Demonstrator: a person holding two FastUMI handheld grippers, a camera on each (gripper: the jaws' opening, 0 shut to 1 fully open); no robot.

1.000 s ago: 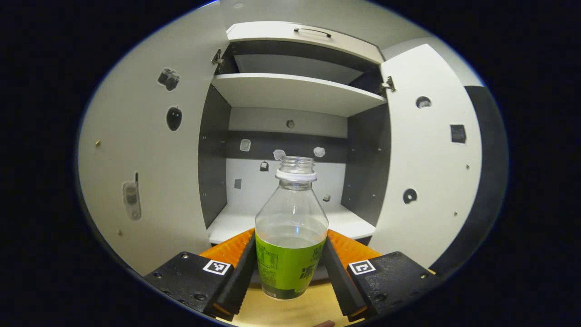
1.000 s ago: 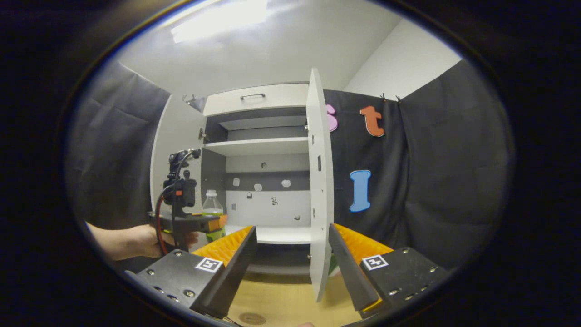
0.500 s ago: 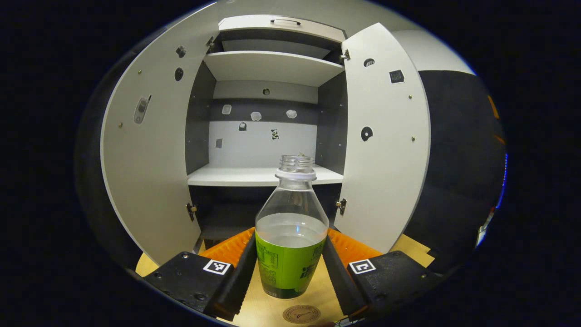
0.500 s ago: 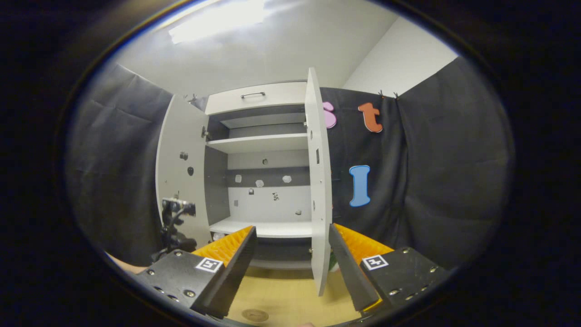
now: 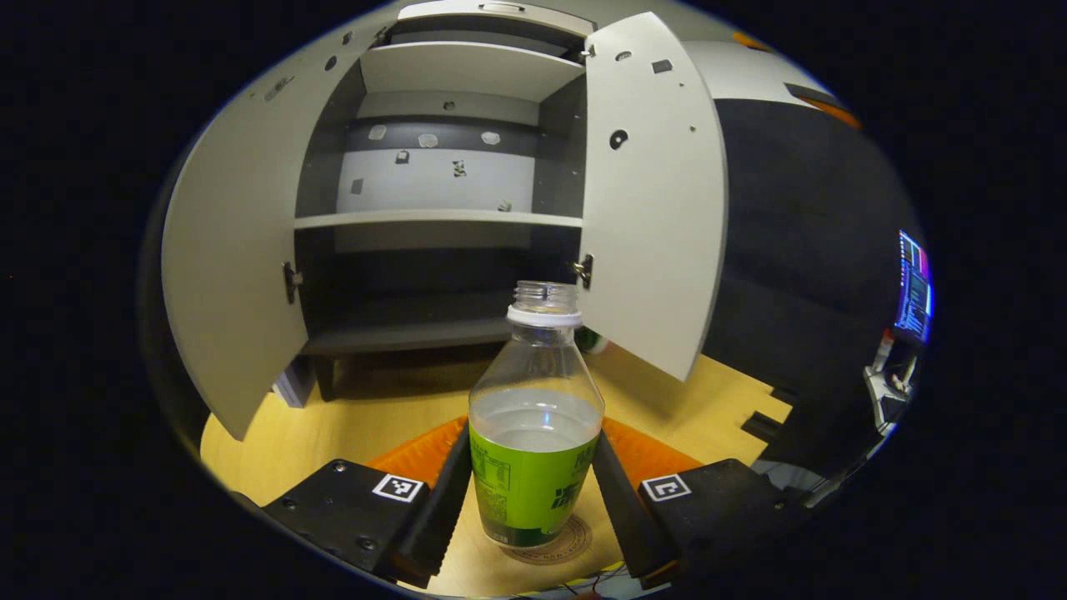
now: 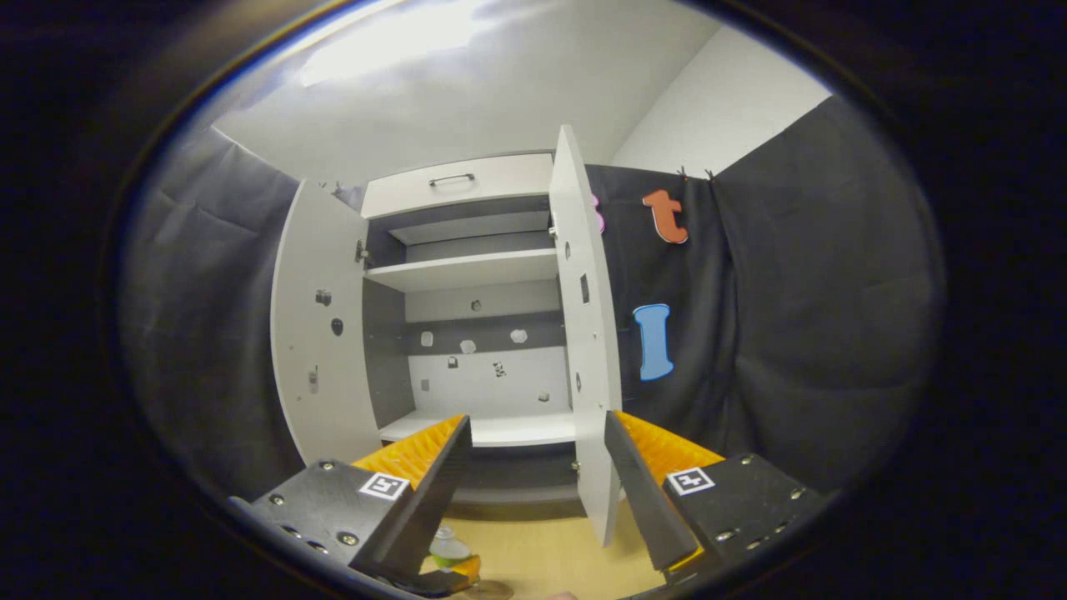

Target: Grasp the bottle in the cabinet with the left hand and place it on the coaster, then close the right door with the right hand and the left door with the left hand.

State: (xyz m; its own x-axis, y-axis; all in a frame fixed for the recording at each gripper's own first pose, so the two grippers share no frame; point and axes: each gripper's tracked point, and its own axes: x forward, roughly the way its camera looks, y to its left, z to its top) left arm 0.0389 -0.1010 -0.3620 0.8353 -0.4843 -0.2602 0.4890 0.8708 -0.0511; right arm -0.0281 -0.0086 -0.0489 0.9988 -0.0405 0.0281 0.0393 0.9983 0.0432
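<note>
My left gripper is shut on a clear, uncapped bottle with a green label and some liquid inside. The bottle's base is at the round brown coaster on the wooden table; whether it touches I cannot tell. Beyond stands the white cabinet with its left door and right door both swung open. In the right gripper view my right gripper is open with nothing between its fingers, facing the cabinet, with the right door's edge just ahead. The bottle's top peeks out at the bottom.
The cabinet has bare white shelves and a drawer with a handle on top. A lit screen glows at the far right of the left gripper view. Wooden tabletop spreads before the cabinet.
My left gripper has carried the bottle out of the cabinet, back and down to the coaster. The right gripper has shifted only slightly; the left hand has dropped low in its view.
</note>
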